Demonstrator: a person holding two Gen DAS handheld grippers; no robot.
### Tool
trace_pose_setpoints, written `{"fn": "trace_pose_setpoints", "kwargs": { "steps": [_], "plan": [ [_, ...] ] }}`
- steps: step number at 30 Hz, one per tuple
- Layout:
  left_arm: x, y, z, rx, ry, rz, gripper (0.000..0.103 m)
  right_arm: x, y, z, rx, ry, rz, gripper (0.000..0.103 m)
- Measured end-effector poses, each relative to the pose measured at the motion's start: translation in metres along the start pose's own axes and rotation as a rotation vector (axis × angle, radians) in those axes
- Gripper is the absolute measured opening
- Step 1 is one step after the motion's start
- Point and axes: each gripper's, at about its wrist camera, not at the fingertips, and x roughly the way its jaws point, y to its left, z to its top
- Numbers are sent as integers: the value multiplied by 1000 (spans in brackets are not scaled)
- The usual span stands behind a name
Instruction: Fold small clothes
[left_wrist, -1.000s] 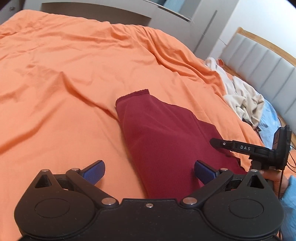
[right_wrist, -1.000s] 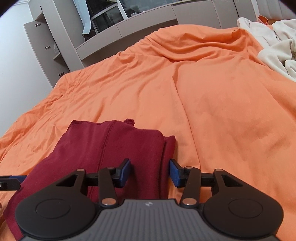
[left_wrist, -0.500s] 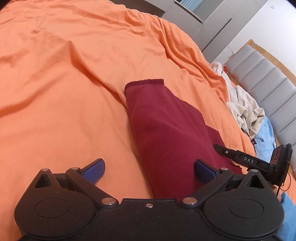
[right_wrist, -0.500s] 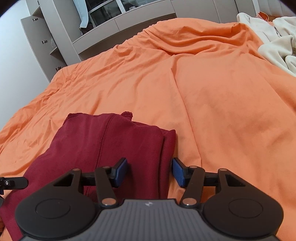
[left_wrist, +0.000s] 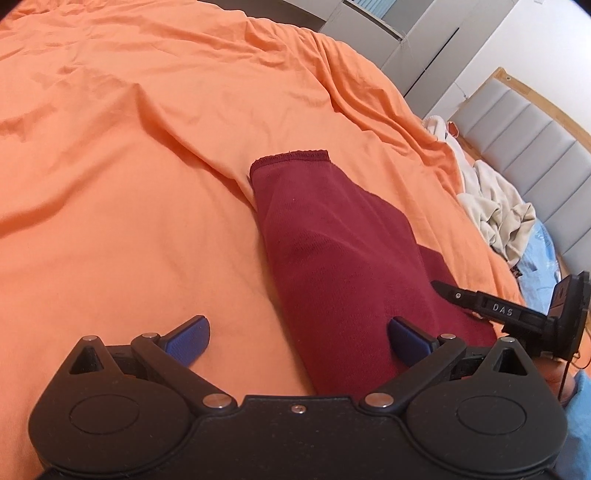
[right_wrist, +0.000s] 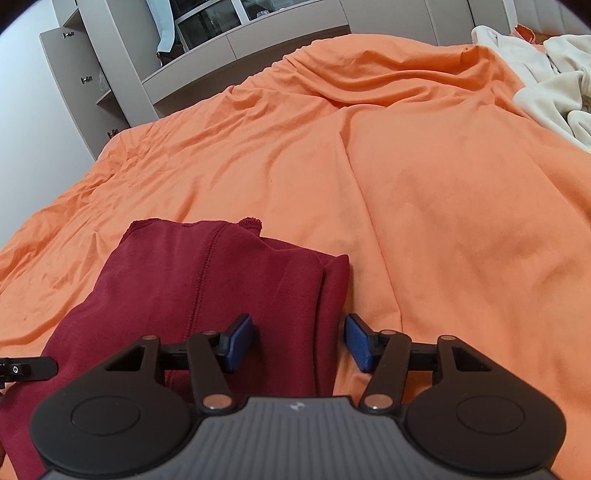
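Note:
A folded dark red garment (left_wrist: 332, 258) lies on the orange bed cover (left_wrist: 129, 166); it also shows in the right wrist view (right_wrist: 207, 288). My left gripper (left_wrist: 299, 338) is open, its blue fingers astride the garment's near left edge, just above the cloth. My right gripper (right_wrist: 299, 343) is open, its fingers astride the garment's right folded edge. The right gripper's black body (left_wrist: 517, 317) shows at the right of the left wrist view. Neither gripper holds anything.
A heap of cream and white clothes (left_wrist: 495, 206) lies near the grey padded headboard (left_wrist: 546, 147), also seen in the right wrist view (right_wrist: 546, 74). A light blue cloth (left_wrist: 539, 258) lies beside it. Grey cabinets (right_wrist: 229, 48) stand beyond the bed.
Both grippers have shifted slightly over the garment. The right gripper's fingers have opened a little wider. The garment has not moved.

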Motion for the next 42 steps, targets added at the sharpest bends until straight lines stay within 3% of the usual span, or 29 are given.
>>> {"fn": "trace_pose_setpoints", "kwargs": {
  "steps": [12,21,24,28,29,34,42],
  "plan": [
    [0,0,-1,7,1,6,103,-2,5,0,-35,-9,-18,59],
    [-1,0,1,6,8,1,100,-9,30,-2,-176,-45,-68,27],
    [-2,0,2,9,7,-30,91,-11,31,-2,-175,-58,-73,23],
    [-3,-1,2,-6,8,-109,61,-12,32,-2,-174,-67,-75,20],
    [-2,-2,2,-14,11,-127,58,-13,32,-2,-173,-71,-78,20],
    [-1,-6,1,-21,7,-126,49,-21,36,-2,-146,-106,-76,18],
    [-22,-37,2,129,-73,-52,32,-46,51,7,-131,-198,-49,15]
  ]
}}
